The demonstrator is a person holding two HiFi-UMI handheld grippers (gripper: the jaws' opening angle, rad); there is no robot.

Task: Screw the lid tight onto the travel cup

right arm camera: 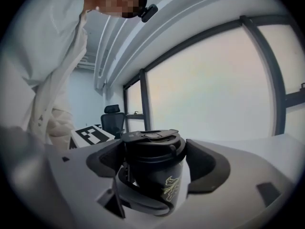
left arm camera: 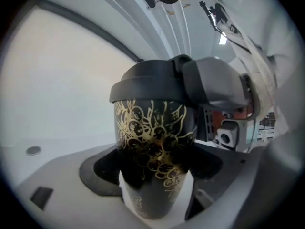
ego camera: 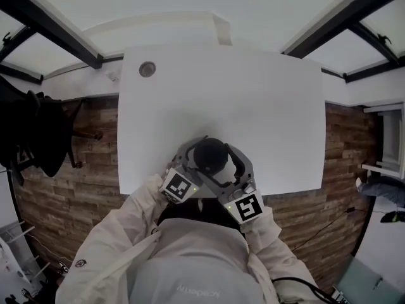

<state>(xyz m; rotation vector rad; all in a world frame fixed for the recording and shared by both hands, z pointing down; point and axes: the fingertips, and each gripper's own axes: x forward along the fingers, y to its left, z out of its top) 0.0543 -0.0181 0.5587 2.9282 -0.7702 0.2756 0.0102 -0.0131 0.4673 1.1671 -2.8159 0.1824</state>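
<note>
Grippers first: my left gripper is closed on the travel cup, its dark pads pressing either side of the black body with the gold flower pattern, low down on the cup. My right gripper is clamped on the lid, a dark pad against each side of its rim, and the lid sits on top of the cup. The two grippers come at the cup from either side. One grey jaw of the right shows just beside the lid in the left gripper view, and a curved jaw of the left wraps the cup below the lid in the right gripper view. The cup stands upright between them, over the near edge of the white surface; whether its base rests there I cannot tell. Well beyond the cup, towards the surface's far left corner, sits a round grey cap. Left of the cup, off the surface, dark clothing hangs above the wooden floor
</note>
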